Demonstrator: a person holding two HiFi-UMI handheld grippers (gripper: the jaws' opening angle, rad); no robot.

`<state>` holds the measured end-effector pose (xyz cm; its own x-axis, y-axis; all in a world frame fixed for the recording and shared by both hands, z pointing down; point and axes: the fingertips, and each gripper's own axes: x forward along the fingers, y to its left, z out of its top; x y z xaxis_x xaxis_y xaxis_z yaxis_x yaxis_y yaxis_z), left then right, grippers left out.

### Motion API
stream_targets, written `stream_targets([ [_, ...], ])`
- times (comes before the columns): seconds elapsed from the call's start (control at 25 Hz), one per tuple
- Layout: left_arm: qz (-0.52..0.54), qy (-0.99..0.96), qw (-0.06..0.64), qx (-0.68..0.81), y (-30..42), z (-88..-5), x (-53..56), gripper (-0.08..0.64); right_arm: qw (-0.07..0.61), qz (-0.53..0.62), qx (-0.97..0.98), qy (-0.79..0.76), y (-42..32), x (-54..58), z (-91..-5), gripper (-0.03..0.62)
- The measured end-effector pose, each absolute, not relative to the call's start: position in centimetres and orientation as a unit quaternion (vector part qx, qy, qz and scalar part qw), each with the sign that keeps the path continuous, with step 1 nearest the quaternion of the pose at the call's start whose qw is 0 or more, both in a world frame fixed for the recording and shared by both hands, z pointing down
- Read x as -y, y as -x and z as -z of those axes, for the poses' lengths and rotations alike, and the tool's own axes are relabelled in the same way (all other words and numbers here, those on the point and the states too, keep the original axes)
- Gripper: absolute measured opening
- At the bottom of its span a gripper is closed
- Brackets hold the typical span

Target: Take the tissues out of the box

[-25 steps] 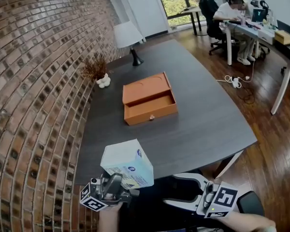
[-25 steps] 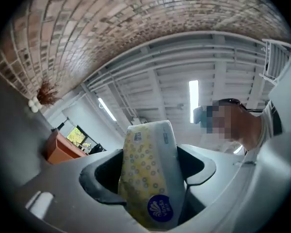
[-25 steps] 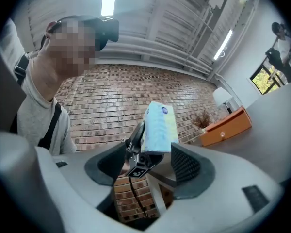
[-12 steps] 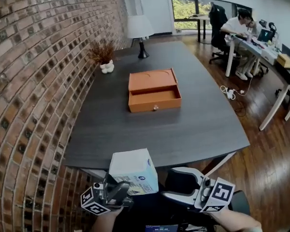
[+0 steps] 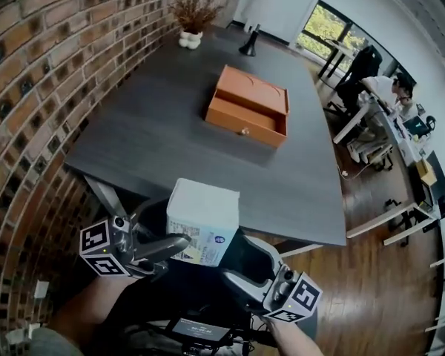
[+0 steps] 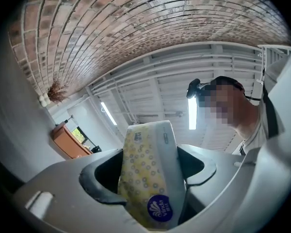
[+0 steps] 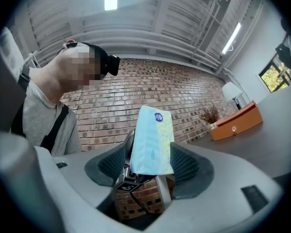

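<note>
Tissue pack (image 5: 204, 217) is clamped in my left tongs (image 5: 179, 247). The left gripper view shows both jaws squeezed onto the yellow-dotted wrapper, with the purple logo sticker right down by the pads. My right tongs (image 5: 237, 262) are wide open and carrying nothing. They sit just below and to the right of the pack, and the right gripper view looks between the spread jaws at the pack's pale blue face. I honestly can't tell if a jaw tip is brushing the pack or just near it. So what's changed: a second ago the pack was over the near edge of the table (image 5: 156, 132), and now I've pulled it back toward my body, so it hangs clear of the table in front of me. The orange box (image 5: 248, 110) is out in the middle of the table, well apart from the pack, drawer open. I'd say the tissues are basically out and what's left is finding a spot to put them down. Stuff I can't make out: only part of the drawer's inside shows from up here, so I can't see if anything is left in there. The pack's bottom edge is buried in the jaws, and the dark area below my tongs is cut off by the frame.
</note>
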<state>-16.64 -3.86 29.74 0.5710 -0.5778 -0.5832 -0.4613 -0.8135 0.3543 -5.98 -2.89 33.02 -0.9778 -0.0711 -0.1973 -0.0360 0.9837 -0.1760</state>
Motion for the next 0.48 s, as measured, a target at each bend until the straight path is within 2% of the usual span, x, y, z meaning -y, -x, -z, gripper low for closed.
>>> stream_targets([
  [0.48,0.351,-0.886,0.078,0.292,16.47,-29.73,3.61,0.346,0.094,0.085,-0.992,0.018,6.41,2.47,-33.09,0.290],
])
